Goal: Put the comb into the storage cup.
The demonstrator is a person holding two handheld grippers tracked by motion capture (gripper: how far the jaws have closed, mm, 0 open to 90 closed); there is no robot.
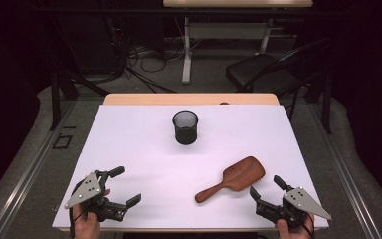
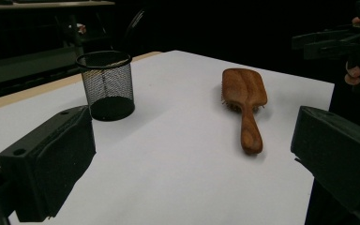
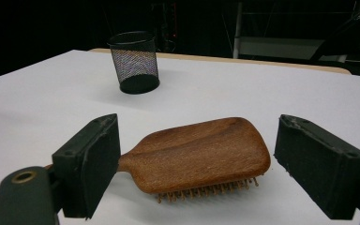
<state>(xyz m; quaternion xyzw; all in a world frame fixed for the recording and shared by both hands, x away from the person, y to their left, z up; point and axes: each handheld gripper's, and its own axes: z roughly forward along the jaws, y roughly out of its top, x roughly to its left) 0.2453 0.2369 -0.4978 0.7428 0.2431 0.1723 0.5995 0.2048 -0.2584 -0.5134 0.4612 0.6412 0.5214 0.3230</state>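
A wooden paddle hairbrush (image 1: 233, 179) lies bristles down on the white table sheet (image 1: 144, 149), handle toward the front left. A black mesh cup (image 1: 185, 127) stands upright near the table's middle back. My left gripper (image 1: 126, 185) is open at the front left corner, nothing between its jaws; the left gripper view has the cup (image 2: 106, 85) ahead on the left and the brush (image 2: 245, 101) to the right. My right gripper (image 1: 266, 186) is open at the front right, just short of the brush head; in the right gripper view the brush (image 3: 197, 152) lies right beyond the spread jaws, untouched.
The sheet covers a wooden table whose back edge (image 1: 189, 98) shows. A black chair (image 1: 263, 69) and floor cables (image 1: 139, 62) lie beyond the table. Open sheet lies between the cup and both grippers.
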